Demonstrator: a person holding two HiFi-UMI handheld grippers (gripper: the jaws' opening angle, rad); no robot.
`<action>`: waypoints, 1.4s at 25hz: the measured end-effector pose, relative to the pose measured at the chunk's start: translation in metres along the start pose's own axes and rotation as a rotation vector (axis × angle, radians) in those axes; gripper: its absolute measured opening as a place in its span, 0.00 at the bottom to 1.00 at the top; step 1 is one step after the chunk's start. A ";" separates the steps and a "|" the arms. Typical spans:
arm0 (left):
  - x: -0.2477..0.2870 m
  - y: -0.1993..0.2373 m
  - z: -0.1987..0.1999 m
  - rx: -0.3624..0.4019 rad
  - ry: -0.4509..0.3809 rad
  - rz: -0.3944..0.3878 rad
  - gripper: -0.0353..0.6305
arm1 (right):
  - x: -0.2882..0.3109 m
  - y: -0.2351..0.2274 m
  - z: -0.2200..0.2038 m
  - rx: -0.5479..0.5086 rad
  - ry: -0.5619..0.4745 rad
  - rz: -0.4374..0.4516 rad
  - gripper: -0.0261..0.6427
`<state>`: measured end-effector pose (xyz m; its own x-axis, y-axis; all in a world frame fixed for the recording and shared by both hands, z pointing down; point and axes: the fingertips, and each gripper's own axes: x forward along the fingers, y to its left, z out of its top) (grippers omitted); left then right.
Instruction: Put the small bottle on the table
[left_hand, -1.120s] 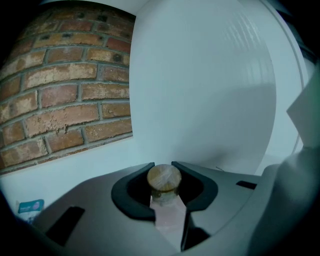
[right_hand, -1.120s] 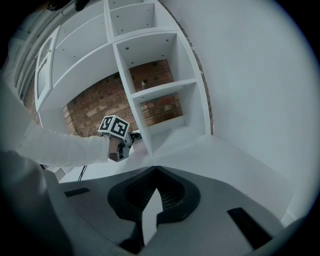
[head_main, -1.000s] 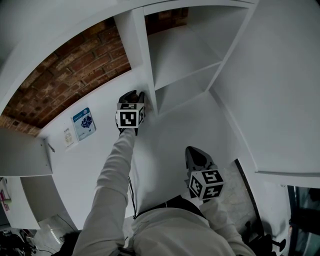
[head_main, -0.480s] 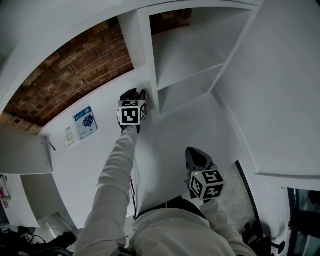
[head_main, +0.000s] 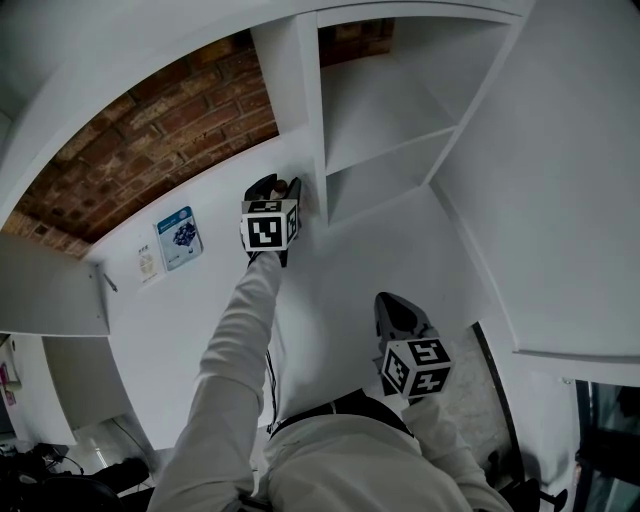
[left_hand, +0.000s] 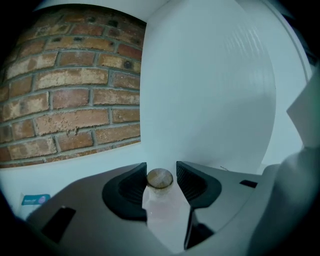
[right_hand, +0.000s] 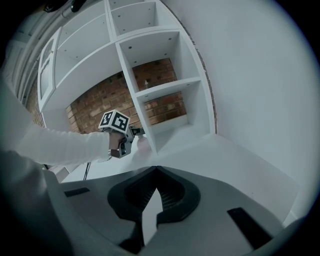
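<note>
**Head view:** left gripper (head_main: 273, 186) extended to far edge of table (head_main: 400, 250), just beside foot of shelf divider (head_main: 297, 120). Small bottle (head_main: 284, 186) between its jaws. Right gripper (head_main: 392, 303) low near body, well apart.

**Left gripper view:** jaws opening, slim gap either side of stopper (left_hand: 160, 178). Bottle upright, apparently standing on table. Step in hand: release.

**Right gripper view:** jaws closed tip to tip, nothing between.

**Next move, as judged:** straight rearward withdrawal of left gripper, without clipping bottle.

Left claw (left_hand: 161, 172), clamped before, is opening around the small bottle (left_hand: 162, 210)
</note>
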<state>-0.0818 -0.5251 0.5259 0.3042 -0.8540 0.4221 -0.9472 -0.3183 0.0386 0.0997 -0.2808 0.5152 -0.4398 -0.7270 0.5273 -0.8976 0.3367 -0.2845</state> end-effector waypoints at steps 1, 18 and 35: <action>-0.003 0.000 0.000 -0.001 -0.004 0.003 0.32 | 0.000 0.001 0.000 -0.002 -0.002 0.002 0.08; -0.067 -0.002 -0.013 -0.058 -0.066 0.010 0.31 | -0.011 0.021 0.001 -0.040 -0.033 0.025 0.08; -0.176 -0.022 -0.025 -0.112 -0.152 -0.022 0.12 | -0.020 0.047 0.017 -0.110 -0.087 0.057 0.08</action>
<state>-0.1172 -0.3578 0.4734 0.3287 -0.9024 0.2787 -0.9430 -0.2971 0.1503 0.0673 -0.2604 0.4776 -0.4900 -0.7525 0.4401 -0.8713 0.4388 -0.2198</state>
